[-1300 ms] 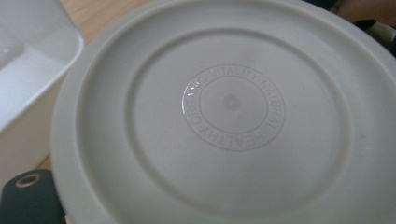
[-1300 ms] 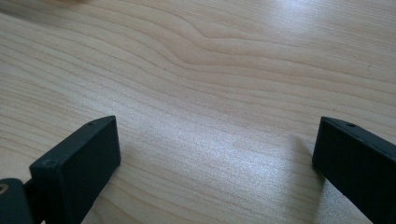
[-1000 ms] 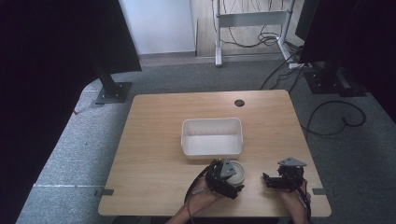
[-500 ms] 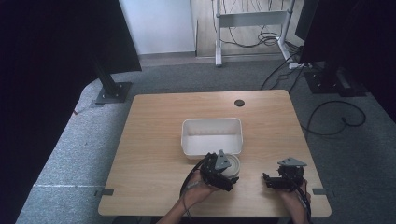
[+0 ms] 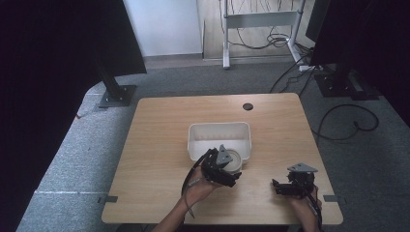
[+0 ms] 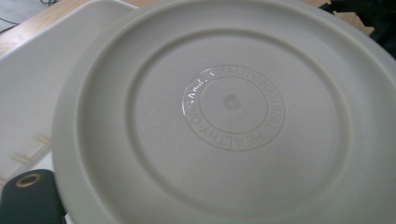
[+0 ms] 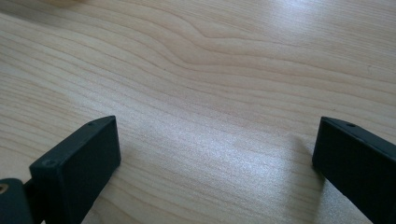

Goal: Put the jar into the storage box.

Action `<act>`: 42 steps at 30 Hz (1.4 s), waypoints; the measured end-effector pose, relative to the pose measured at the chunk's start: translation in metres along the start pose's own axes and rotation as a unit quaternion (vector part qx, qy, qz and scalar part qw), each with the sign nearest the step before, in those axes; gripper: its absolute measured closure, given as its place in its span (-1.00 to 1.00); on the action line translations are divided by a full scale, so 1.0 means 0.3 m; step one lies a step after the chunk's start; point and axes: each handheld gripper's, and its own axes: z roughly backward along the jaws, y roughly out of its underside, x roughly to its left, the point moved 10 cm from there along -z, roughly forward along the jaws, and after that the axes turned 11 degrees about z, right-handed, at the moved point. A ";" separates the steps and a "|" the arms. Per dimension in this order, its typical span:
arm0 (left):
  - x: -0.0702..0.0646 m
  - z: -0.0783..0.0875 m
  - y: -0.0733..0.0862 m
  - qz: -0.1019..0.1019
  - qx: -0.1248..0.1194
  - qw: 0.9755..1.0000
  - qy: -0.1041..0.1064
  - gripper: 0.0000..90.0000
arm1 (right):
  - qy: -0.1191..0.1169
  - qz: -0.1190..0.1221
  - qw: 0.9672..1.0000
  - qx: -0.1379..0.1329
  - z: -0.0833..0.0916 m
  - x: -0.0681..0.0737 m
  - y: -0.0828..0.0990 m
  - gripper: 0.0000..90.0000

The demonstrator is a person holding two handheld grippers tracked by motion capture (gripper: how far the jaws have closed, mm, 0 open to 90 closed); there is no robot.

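A round white dish [image 5: 235, 159] is in my left gripper [image 5: 226, 170], which is shut on its rim just in front of the white rectangular bin [image 5: 193, 141]. In the left gripper view the dish [image 6: 229, 116] faces the camera with a ring of embossed lettering at its centre. The bin wall [image 6: 42, 70] lies behind it, and one black fingertip [image 6: 30, 198] shows at the bottom left. My right gripper [image 5: 278, 186] rests low near the table's front right, open. Its jaws stand wide apart over bare wood [image 7: 215, 154] with nothing between them.
The wooden table [image 5: 159, 145] has a dark cable hole [image 5: 248, 106] at its far edge. Black stands [image 5: 116, 94] and loose cables [image 5: 348, 121] lie on the grey carpet beyond the table. A dark curtain runs along the left.
My left gripper has carried the dish forward and up, closer to the bin's near wall. The right gripper has stayed where it was.
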 end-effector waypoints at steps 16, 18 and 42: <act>0.100 -0.002 -0.045 0.021 -0.008 1.000 -0.021 -0.77 | 0.000 0.000 1.000 0.000 0.000 0.000 0.000 -0.99; 0.112 -0.007 -0.051 0.025 -0.009 0.999 -0.024 -0.77 | 0.000 0.000 1.000 0.000 0.000 0.000 0.000 -0.99; 0.204 -0.131 -0.098 0.053 -0.017 0.997 -0.051 -0.77 | 0.000 0.000 1.000 0.000 0.000 0.000 0.000 -0.99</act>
